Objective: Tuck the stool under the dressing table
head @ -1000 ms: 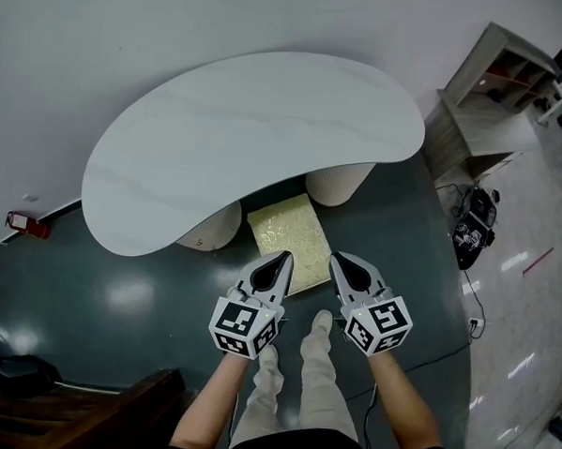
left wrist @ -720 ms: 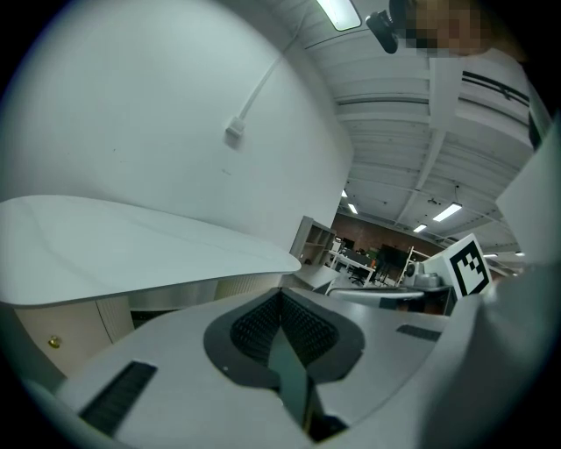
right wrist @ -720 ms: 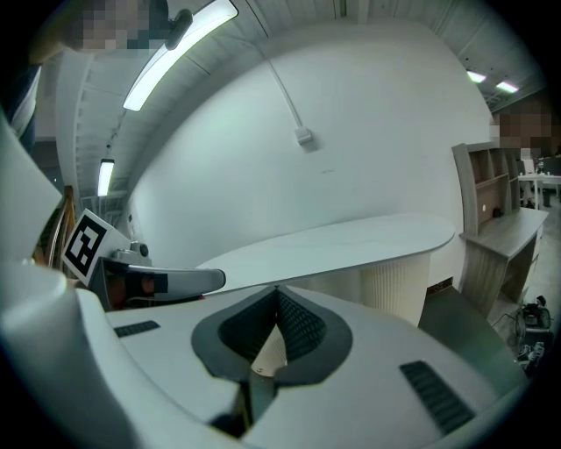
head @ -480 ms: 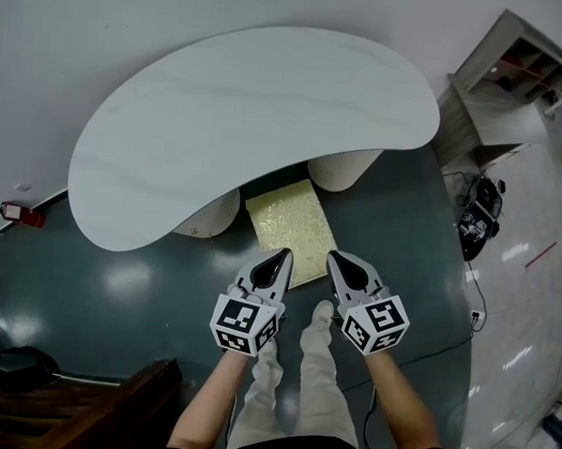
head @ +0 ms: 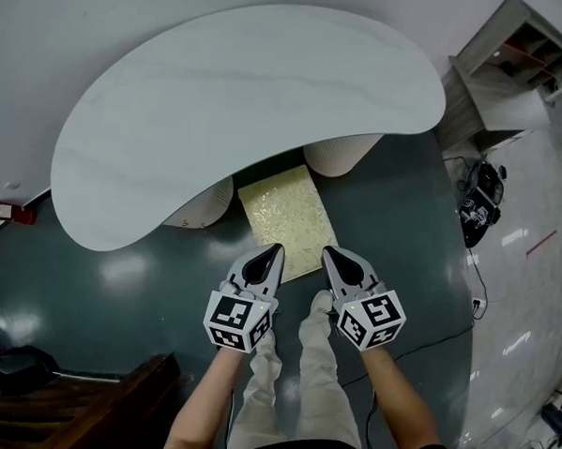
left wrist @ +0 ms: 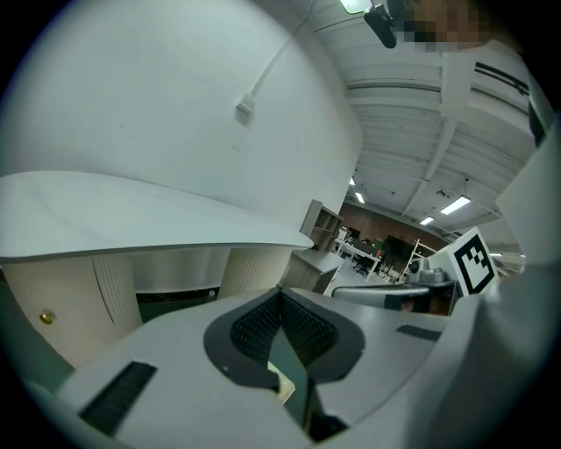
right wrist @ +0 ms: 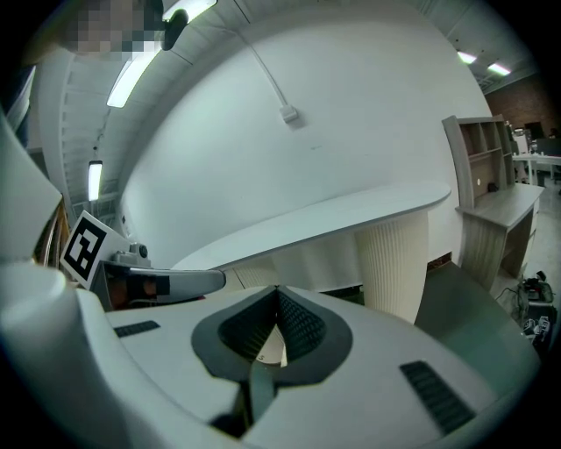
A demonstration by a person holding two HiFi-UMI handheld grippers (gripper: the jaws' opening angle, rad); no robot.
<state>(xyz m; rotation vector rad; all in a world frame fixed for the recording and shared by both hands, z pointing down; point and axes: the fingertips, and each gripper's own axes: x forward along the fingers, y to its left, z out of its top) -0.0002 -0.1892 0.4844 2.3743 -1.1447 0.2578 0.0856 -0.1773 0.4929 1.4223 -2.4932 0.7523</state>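
both bare arms reach away from the body, the left forearm point(head: 206, 395) and right forearm point(head: 396, 403) drawing slightly toward each other. the left gripper point(head: 274, 254) and right gripper point(head: 329, 254) are held side by side, near each other but not touching, tips pointing toward the far side and angled down. each one's jaws meet tip to tip with nothing clamped between them. a marker cube point(head: 239, 321) sits at each gripper's near end. the legs point(head: 296, 379) show between the arms.

1. Your head camera looks steeply down from well above the dressing table point(head: 222, 103).
2. Each gripper camera sits low, close behind its jaws, facing the table's front edge.
3. All three share that tabletop.
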